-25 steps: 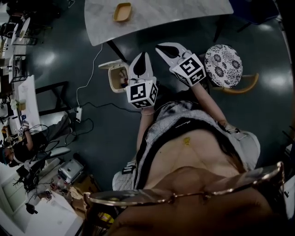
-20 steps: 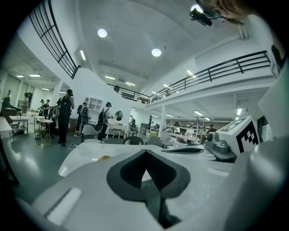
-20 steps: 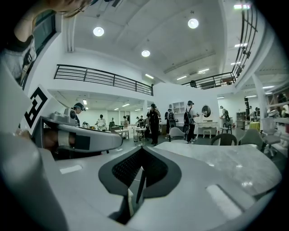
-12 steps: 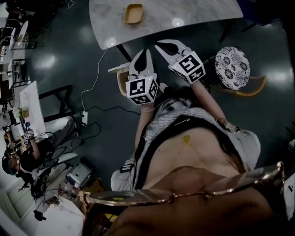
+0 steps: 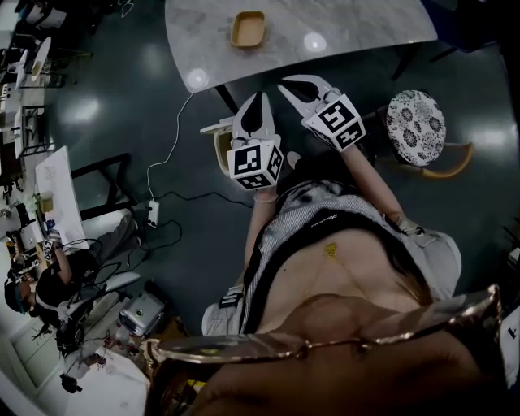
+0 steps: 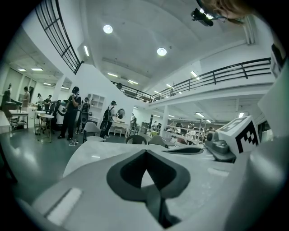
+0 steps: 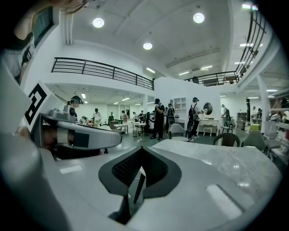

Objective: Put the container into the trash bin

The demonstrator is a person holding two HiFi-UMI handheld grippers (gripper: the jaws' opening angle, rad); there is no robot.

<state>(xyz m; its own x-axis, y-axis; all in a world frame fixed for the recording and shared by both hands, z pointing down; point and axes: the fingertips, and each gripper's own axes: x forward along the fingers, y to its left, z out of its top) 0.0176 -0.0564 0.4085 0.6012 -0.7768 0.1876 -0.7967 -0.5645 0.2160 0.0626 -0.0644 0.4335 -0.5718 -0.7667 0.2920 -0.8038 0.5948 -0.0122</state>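
A tan shallow container (image 5: 248, 28) sits on the marble table (image 5: 349, 24) at the top of the head view, beyond both grippers. The white trash bin (image 5: 218, 140) stands on the dark floor beside the table leg with its lid up, half hidden under my left gripper (image 5: 259, 99). That gripper is shut with nothing in it (image 6: 145, 151). My right gripper (image 5: 290, 84) hangs just short of the table's near edge, also shut and empty (image 7: 143, 149). Both point ahead over the table (image 7: 226, 167); the container does not show in either gripper view.
A round patterned stool (image 5: 417, 119) and a curved wooden chair (image 5: 445, 166) stand right of the grippers. A power strip with cable (image 5: 152, 213) lies on the floor at left, beside cluttered desks (image 5: 57, 195). Several people (image 6: 72, 113) stand far off in the hall.
Both grippers moved forward together, still shut. The table and container drew nearer in the head view, and the trash bin slid further under the left gripper.
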